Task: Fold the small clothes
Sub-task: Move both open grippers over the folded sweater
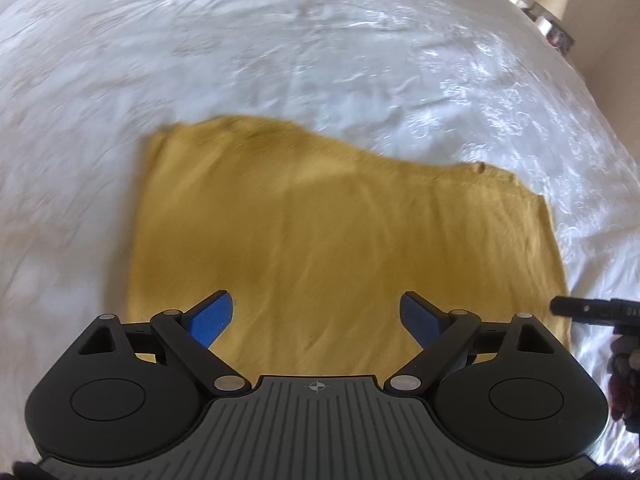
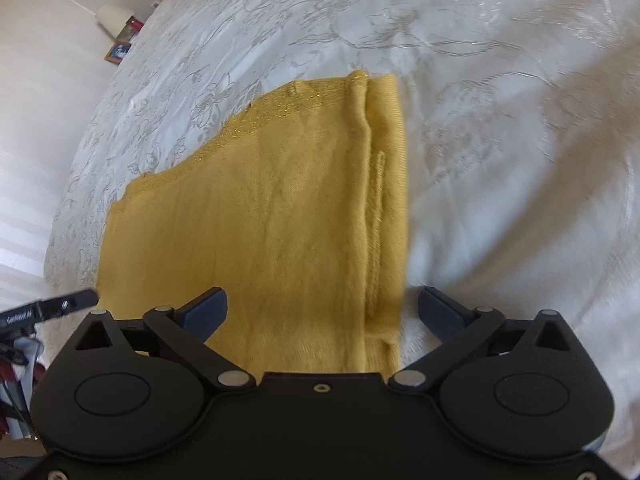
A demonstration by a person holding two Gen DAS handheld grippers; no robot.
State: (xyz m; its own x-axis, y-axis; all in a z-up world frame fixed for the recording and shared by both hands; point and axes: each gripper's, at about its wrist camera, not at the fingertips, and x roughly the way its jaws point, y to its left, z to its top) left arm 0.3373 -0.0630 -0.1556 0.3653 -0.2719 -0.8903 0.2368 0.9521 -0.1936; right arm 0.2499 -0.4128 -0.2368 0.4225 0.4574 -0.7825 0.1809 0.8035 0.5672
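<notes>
A mustard-yellow garment (image 1: 320, 224) lies flat on the white bedspread, folded into a rough rectangle. In the right wrist view the same yellow garment (image 2: 280, 216) shows a folded-over strip with a seam along its right edge. My left gripper (image 1: 318, 314) hovers over the garment's near edge, jaws wide apart with nothing between the blue pads. My right gripper (image 2: 322, 308) stands open above the garment's near right edge; its right finger (image 2: 440, 308) is over bare bedspread and its left finger over the cloth. Neither touches the fabric.
The white embroidered bedspread (image 1: 280, 40) spreads all round the garment. A lamp and small items stand on a bedside stand (image 1: 552, 4) at the far corner, seen also as the bedside stand (image 2: 120, 36). The other gripper's dark finger (image 1: 580, 310) pokes in at the right edge.
</notes>
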